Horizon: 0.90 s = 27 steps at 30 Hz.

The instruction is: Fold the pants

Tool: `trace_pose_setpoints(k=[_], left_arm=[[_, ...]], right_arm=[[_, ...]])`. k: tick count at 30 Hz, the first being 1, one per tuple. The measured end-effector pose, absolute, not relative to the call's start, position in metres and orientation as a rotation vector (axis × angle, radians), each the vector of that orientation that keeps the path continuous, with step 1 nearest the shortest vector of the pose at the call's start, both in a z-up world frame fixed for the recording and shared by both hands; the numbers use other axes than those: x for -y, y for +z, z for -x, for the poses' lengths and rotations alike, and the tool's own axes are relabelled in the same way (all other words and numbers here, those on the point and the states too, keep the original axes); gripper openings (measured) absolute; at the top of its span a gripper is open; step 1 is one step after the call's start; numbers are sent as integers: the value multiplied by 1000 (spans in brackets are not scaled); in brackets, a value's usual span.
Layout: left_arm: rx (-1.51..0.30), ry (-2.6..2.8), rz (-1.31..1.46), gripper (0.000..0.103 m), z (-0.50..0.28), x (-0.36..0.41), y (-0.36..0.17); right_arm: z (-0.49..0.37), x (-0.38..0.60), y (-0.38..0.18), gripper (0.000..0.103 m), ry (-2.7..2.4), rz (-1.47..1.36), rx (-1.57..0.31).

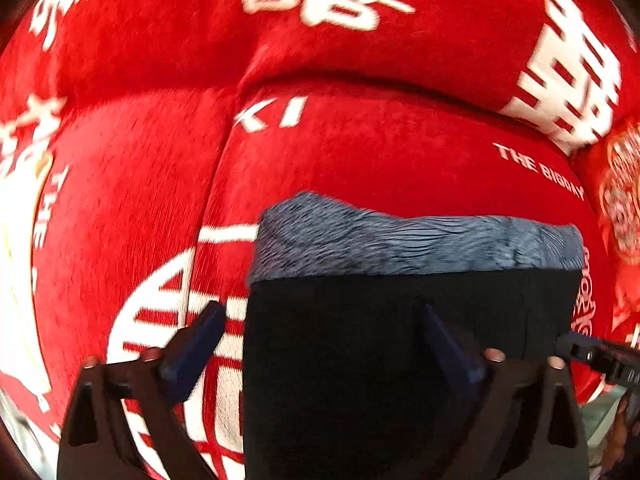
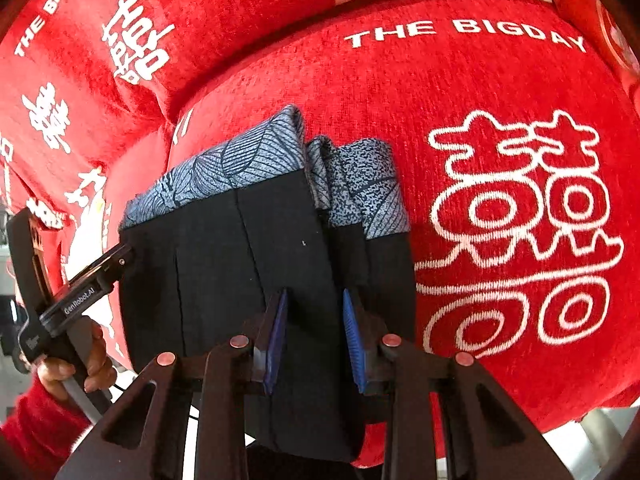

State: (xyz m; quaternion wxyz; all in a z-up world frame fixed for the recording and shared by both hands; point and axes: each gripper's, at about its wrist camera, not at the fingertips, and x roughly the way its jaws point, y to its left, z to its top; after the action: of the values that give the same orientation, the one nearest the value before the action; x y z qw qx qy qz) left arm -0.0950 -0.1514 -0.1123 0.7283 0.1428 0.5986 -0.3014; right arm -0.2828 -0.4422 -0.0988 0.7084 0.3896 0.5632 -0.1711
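The pants (image 1: 400,340) are black with a blue-grey patterned lining and lie folded into a compact bundle on a red sofa cushion. My left gripper (image 1: 320,328) has its jaws wide apart, with the bundle's left part between the fingers. My right gripper (image 2: 316,312) has its blue-padded jaws partly apart around a fold of the black pants (image 2: 256,252); the pads do not clearly press the cloth. In the right wrist view the left gripper (image 2: 104,268) sits at the bundle's left edge, held by a hand in a red sleeve.
The red sofa cover (image 2: 480,92) with white characters and "THE BIGDAY" print fills both views. The backrest (image 1: 320,40) rises behind the seat cushion. A seam between two seat cushions (image 1: 216,168) runs left of the bundle. The sofa's front edge is at lower right (image 2: 580,416).
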Motion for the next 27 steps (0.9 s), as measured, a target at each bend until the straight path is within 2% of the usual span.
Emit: trace_pose_setpoints(k=[6, 8, 10, 13, 15, 18, 21, 27], left_arm=[[-1325, -618, -418, 100, 114, 147, -95], [-1314, -623, -470, 100, 125, 141, -85], [-1307, -635, -490, 100, 138, 132, -72], [-1329, -640, -492, 101, 153, 119, -54], [-1349, -639, -496, 101, 164, 112, -43], [-1357, -645, -512, 101, 182, 105, -26], [-1342, -641, -536, 101, 196, 99, -11], [-1293, -619, -554, 101, 213, 86, 22]], right_arm=[[285, 436, -91, 35, -399, -852, -1288], [290, 432, -86, 41, -414, -847, -1304], [299, 424, -77, 53, -432, -843, -1319], [313, 411, -63, 64, -453, -844, -1329], [319, 403, -56, 67, -463, -845, -1339], [330, 385, -42, 81, -483, -831, -1348], [335, 373, -29, 82, -498, -820, -1344], [337, 348, 2, 91, -521, -775, -1321]])
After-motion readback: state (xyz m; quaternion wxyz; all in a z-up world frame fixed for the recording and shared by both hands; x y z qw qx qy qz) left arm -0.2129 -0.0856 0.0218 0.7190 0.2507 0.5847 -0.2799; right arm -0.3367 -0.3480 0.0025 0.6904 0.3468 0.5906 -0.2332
